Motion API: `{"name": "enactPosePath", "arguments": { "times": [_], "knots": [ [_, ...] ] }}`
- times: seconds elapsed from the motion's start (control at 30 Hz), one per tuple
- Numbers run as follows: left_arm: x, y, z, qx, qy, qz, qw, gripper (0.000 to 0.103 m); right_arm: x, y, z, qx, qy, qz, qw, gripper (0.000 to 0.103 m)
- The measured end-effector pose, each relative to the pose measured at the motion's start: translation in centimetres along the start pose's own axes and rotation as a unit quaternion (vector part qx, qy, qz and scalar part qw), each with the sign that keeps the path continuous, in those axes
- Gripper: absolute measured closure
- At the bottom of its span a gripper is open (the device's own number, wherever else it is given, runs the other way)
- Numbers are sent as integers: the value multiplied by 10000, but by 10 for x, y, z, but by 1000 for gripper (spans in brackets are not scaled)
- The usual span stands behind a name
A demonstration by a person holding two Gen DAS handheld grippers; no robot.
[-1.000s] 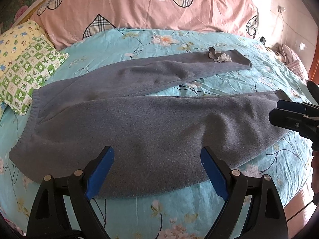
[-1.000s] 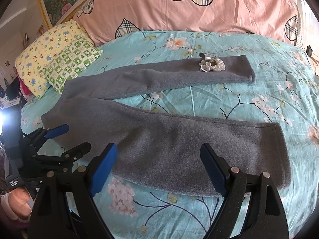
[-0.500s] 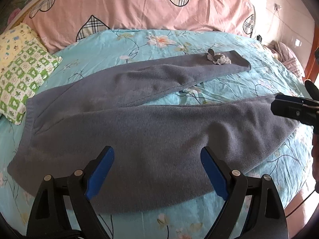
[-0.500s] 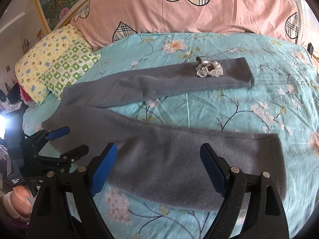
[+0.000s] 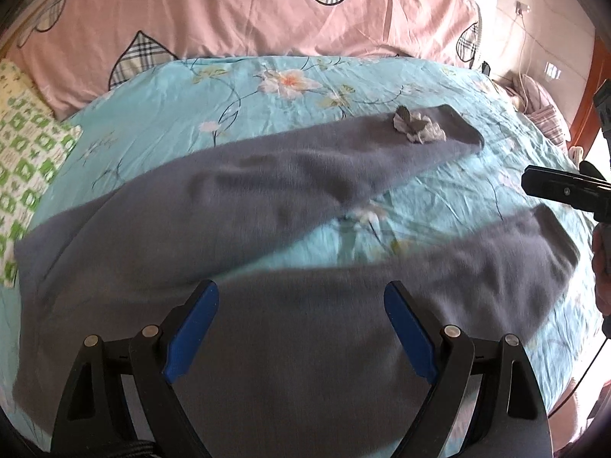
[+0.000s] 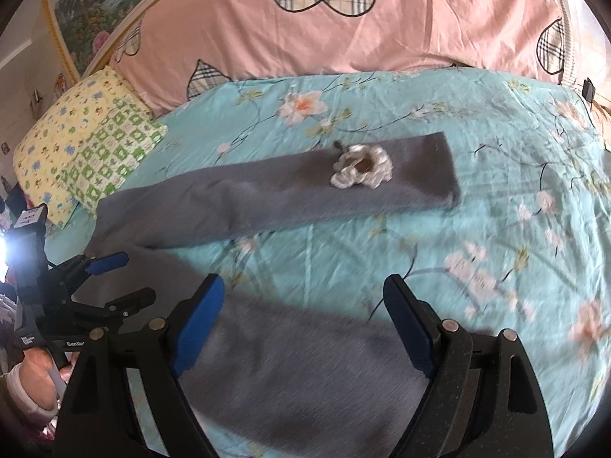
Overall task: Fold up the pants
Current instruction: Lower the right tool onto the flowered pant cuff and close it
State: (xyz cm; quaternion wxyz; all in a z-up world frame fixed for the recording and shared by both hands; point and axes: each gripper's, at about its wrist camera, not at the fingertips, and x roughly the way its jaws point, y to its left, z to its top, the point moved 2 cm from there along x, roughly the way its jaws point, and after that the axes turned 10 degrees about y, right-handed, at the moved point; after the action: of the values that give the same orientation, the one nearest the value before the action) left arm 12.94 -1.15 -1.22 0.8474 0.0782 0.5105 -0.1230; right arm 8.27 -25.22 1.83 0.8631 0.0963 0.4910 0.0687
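The pants (image 5: 267, 236) are spread flat on the teal floral bedsheet (image 6: 496, 191), unfolded, waistband toward the yellow-and-green pillow (image 6: 88, 152) and the two legs splayed apart away from it. We take the pillow as our landmark.

Nearest to us, both tools hang over the near leg. Our left gripper (image 5: 301, 328) has its blue pads (image 5: 191, 328) spread wide over the thigh, on the pillow side, with nothing between them. Our right gripper (image 6: 303, 324) is just as wide and empty, above the near leg's lower part, on the side away from the pillow. Neither touches the cloth as far as we can tell.

We judge that we are in the approach to the first fold: nothing has been gripped and no layer is doubled over. The next move, as we see it, calls for both sets of jaws to drop onto the near leg's closest edge, pinch it, and carry it over onto the far leg so the two legs lie stacked.

Farther off, the far leg runs at a slant, its cuff at the end away from the pillow. A white ruffled flower trim (image 6: 361, 166) sits on it near that cuff. The fabric looks thick, soft and fleecy, blue-grey, with a few shallow wrinkles near the seat. Beyond it lies the pink quilt with plaid hearts (image 5: 267, 19).
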Motion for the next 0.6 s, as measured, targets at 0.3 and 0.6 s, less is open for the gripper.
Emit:
{"name": "enactPosePath", "arguments": {
  "times": [0.3,0.6],
  "knots": [
    [28,15,68,261,139,-154,9994,14,12,-46,48,289,32,-119,9995,18],
    [67,21,132,748,311,-278,9963,14,34,-96,99,554,84,-226,9982,18]
  ]
}}
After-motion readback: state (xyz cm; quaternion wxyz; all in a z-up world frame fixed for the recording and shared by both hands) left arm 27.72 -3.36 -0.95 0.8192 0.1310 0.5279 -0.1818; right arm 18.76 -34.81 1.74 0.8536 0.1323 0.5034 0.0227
